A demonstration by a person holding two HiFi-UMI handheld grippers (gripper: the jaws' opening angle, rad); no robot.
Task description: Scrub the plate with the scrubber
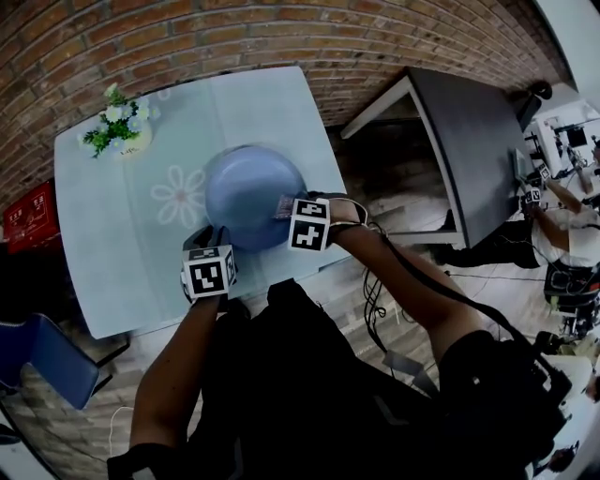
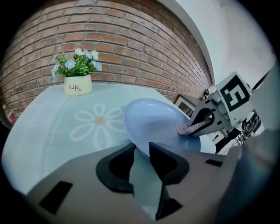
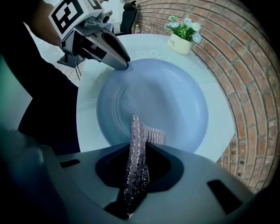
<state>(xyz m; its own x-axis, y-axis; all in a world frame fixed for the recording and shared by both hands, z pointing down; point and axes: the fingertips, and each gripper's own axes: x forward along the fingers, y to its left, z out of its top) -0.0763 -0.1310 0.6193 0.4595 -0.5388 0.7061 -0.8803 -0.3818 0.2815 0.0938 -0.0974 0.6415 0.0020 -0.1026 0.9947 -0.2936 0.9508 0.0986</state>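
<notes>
While the right gripper's (image 3: 139, 148) jaws pinch the scrubber (image 3: 137, 131), it overhangs the plate (image 3: 175, 96).

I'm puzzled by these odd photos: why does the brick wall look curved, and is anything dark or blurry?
Head view: the wide lens bows the brick wall and table edges. Left gripper view: flowerpot crisp, the nearest foreground soft. Right gripper view: plate evenly lit without glare, black corners round the circular image.

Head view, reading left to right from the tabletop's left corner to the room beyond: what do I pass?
Potted flowers → flower print on the tablecloth → blue plate → dark table.
</notes>
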